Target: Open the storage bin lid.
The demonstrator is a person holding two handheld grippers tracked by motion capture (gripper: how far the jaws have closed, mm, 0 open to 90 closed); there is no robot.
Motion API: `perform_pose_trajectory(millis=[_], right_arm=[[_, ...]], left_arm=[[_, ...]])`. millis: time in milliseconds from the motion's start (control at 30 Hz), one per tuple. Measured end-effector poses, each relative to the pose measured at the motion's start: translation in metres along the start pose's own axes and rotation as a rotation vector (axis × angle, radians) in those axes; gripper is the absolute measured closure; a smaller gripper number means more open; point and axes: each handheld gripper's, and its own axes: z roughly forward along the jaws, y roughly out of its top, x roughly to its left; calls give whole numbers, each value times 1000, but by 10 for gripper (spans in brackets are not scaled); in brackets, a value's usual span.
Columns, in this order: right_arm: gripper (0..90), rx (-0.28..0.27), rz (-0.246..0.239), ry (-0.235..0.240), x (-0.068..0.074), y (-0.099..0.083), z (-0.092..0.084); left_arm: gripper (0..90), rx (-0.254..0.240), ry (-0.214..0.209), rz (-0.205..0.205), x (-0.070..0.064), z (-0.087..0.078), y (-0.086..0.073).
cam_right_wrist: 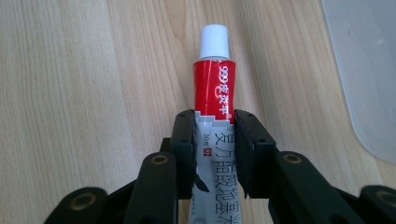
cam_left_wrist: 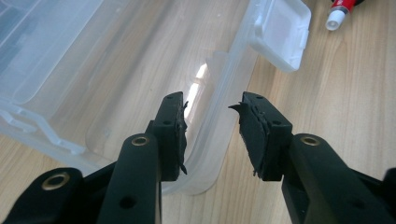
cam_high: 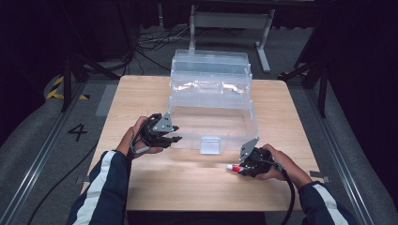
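Note:
A clear plastic box (cam_high: 251,123) stands open in the middle of the wooden table, its lid (cam_high: 210,63) tipped up behind it. My left gripper (cam_high: 175,138) (cam_left_wrist: 212,100) hovers at the box's front left corner; its jaws stand apart, open, with the box's rim (cam_left_wrist: 215,144) running below the gap and untouched. My right gripper (cam_high: 238,168) (cam_right_wrist: 214,116) lies low on the table in front of the box's right corner, shut on a tube (cam_right_wrist: 215,79) with a red top and a white cap. The tube (cam_high: 230,167) (cam_left_wrist: 338,10) points left, cap outward.
A white latch flap (cam_high: 210,145) (cam_left_wrist: 280,32) hangs at the middle of the box's front wall. Bare tabletop (cam_high: 187,187) stretches between the two hands and toward the near edge. Beyond the table are a metal stand (cam_high: 263,42) and cables on the floor.

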Motion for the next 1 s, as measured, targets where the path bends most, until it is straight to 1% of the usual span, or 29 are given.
perform_pose_trajectory(millis=[67, 133, 167, 267, 333, 400, 467, 500, 533, 567, 600, 667, 700, 767, 867, 933, 1000], right_arm=[[709, -4, 23, -4, -1, -3, -1], [709, -7, 19, -8, -2, -4, -2], [709, -6, 21, -13, -3, -5, -3], [709, -19, 35, -21, -4, -8, -6], [709, -25, 40, -27, -4, -9, -7], [709, -28, 42, -32, -5, -11, -8], [709, -28, 47, -31, -5, -12, -10], [709, -27, 49, -32, -5, -12, -10], [709, -29, 53, -33, -5, -12, -10], [709, -29, 53, -33, -5, -12, -10], [709, -28, 50, -39, -6, -14, -10], [709, -29, 56, -45, -7, -15, -11], [709, -28, 58, -45, -7, -16, -11], [709, -31, 63, -46, -8, -17, -12], [709, -32, 71, -49, -9, -19, -13], [709, -31, 72, -48, -10, -21, -14], [709, -29, 78, -51, -10, -23, -15]], left_arm=[[609, -6, 12, -8, 1, -3, -3], [598, -5, 14, -15, 1, -5, -5], [598, -2, 23, -23, 1, -6, -8], [576, 11, 38, -28, 1, -9, -14], [562, -3, 43, -39, 0, -13, -18], [548, 10, 60, -39, -2, -16, -21], [537, 5, 59, -46, -3, -20, -26], [537, 9, 65, -47, -3, -21, -27], [537, 12, 73, -57, -4, -23, -30], [535, 12, 73, -57, -4, -23, -30], [533, 14, 72, -65, -4, -26, -34], [530, 20, 76, -67, -4, -26, -36], [526, 34, 81, -74, -4, -27, -41], [523, 39, 79, -80, -4, -27, -44], [500, 69, 92, -96, -4, -26, -54], [483, 81, 95, -113, -5, -26, -61], [470, 85, 97, -119, -7, -25, -66]])
